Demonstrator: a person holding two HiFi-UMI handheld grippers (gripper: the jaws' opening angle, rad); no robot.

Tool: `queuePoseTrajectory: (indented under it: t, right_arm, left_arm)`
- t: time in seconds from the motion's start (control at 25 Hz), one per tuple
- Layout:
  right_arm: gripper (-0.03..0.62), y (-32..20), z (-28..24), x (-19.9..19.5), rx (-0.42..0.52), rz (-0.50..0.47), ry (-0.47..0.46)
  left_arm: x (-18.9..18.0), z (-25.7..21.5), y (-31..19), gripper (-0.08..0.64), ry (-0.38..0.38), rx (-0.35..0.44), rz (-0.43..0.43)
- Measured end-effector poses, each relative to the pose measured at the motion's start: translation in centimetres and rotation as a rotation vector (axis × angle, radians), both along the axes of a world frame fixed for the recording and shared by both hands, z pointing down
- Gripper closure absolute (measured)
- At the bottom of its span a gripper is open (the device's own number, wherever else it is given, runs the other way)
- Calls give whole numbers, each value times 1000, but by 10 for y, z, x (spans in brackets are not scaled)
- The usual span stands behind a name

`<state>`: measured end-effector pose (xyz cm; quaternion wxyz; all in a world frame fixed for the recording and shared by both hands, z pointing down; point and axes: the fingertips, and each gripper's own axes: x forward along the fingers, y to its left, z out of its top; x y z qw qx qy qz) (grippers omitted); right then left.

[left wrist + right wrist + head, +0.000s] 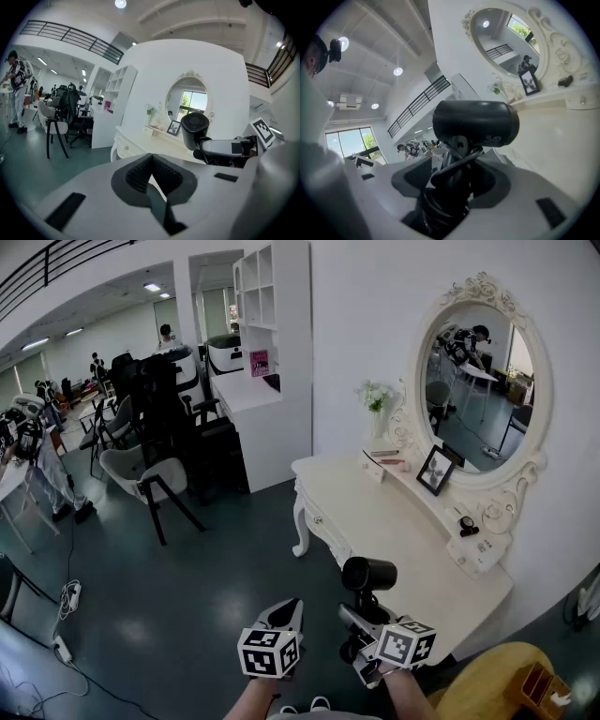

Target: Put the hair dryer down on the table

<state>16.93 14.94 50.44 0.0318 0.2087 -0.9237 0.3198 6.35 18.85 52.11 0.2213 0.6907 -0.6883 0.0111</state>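
The right gripper (364,620) has its jaws spread wide around the cord-wrapped handle of the hair dryer (368,575), holding it upright in the air at the near edge of the table (375,521); that grip probably suits a controlled set-down. The left gripper (284,613) hangs closed and empty beside it; it seems unneeded.

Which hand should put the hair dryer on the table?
The right. The right hand-held gripper holds the hair dryer by its handle, near the edge of the white table. The left hand-held gripper is shut and empty.
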Motion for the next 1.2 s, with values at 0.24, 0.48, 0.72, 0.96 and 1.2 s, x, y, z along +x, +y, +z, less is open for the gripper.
queuePoseTrajectory:
  t: [0.24,0.48,0.72,0.96,1.2]
  right_arm:
    - [339,2,0,13,-6,6,1]
    - [339,2,-1,21,-9,-3,-12]
    - [338,2,-1,23,-37,-6,-33]
    - [339,-2,0,24,-38,-6,-23]
    - [338,-22,4,16,-59,18,-8]
  left_arm:
    - [11,-2,1,561,-4,0,4]
    - [19,-4,1,560,-8,9,-5]
    - [20,-8,4,560,-14,15,-16]
    - [16,-3,4,561,-15,7,-34]
    - [1,5,-11,561,-9,-15,-35]
